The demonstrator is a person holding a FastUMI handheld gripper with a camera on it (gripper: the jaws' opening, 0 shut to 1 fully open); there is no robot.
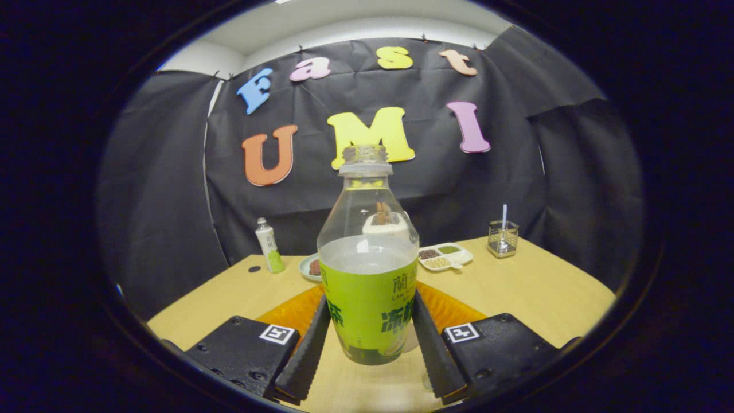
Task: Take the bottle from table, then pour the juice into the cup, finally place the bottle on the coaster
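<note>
Bottle (369, 269), uncapped and upright, sits at twelve o'clock between your jaws, gripper (371, 338) clamped on its label over the orange coaster (292, 312) on the desk (533, 292); lift straight and level, since liquid would spill easily.

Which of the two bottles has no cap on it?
The big bottle between the hand-held gripper fingers, which press its green label. Its neck is open; the small bottle beyond, near the wall, wears a white cap.

Gripper (370, 344): two ridged, tapering fingers (304, 361), boxy screw-studded housings each bearing a square black-and-white marker.
</note>
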